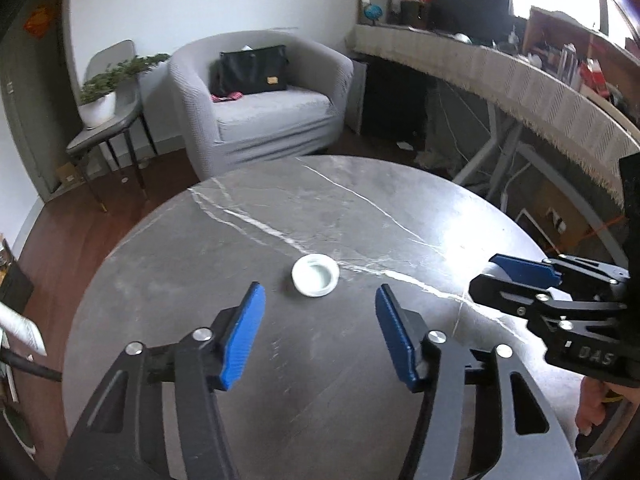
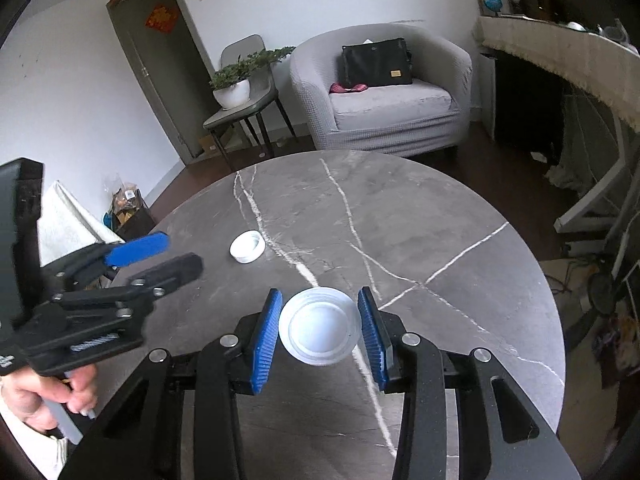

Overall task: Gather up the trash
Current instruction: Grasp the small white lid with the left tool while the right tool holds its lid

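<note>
While my right gripper (image 2: 319,328) clamps the plastic cup (image 2: 319,326), my left gripper (image 1: 320,334) stands open, empty, near the white lid (image 1: 315,275).

Table (image 2: 400,216) is dark grey marble with thin white veins; both the small lid (image 1: 315,275) and the cup (image 2: 319,325) are plain white, the cup slightly translucent. Left claw (image 1: 320,334) and right claw (image 2: 319,330) have black frames, silver pins and ribbed blue pads (image 2: 266,338). Armchair (image 2: 384,92) is light grey with a fine grid weave, the bag (image 2: 376,62) on it black with a small tan label; floor (image 1: 80,216) is reddish-brown wood.
</note>
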A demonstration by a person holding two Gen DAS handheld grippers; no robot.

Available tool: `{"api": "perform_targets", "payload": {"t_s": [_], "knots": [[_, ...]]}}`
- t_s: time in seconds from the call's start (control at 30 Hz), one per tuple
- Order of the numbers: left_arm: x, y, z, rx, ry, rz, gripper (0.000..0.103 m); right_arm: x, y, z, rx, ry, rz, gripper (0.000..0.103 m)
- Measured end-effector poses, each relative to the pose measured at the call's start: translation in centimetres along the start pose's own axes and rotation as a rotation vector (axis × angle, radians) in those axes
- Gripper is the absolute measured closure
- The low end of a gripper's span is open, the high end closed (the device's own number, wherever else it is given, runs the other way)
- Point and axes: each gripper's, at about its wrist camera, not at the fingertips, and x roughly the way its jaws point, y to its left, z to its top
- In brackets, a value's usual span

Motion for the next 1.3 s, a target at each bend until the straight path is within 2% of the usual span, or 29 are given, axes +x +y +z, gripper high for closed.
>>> {"api": "perform_targets", "payload": {"t_s": [0.23, 0.47, 0.53, 0.6, 0.8, 1.07, 1.2, 1.3], "knots": [[3.1, 0.2, 0.8, -0.008, 0.047, 0.018, 0.051, -0.3, -1.2, 0.1, 0.038, -0.004, 0.012, 0.063], [4.6, 0.0, 1.5, -0.016, 0.076, 0.026, 0.059, -0.4, -1.5, 0.0, 0.041, 0.0, 0.027, 0.063], [4.9, -0.1, 1.6, -0.019, 0.087, 0.038, 0.068, -0.4, -1.6, -0.1, 0.043, 0.002, 0.028, 0.063], [4.9, -0.1, 1.6, -0.022, 0.092, 0.042, 0.07, -0.4, -1.6, -0.1, 0.046, 0.004, 0.032, 0.063], [4.2, 0.0, 1.0, -0.035, 0.099, 0.03, 0.07, -1.3, -0.6, 0.1, 0.036, -0.009, 0.042, 0.063], [0.9, -0.4, -1.6, -0.06, 0.093, 0.025, 0.07, -2.0, 0.8, -0.4, 0.031, -0.008, 0.046, 0.063], [-1.1, -0.3, -3.3, -0.054, 0.09, 0.033, 0.07, -2.3, 2.3, -1.2, 0.028, -0.009, 0.051, 0.063], [-2.8, -0.1, -4.7, -0.043, 0.084, 0.067, 0.07, -2.4, 3.4, -1.7, 0.029, -0.012, 0.06, 0.063]]}}
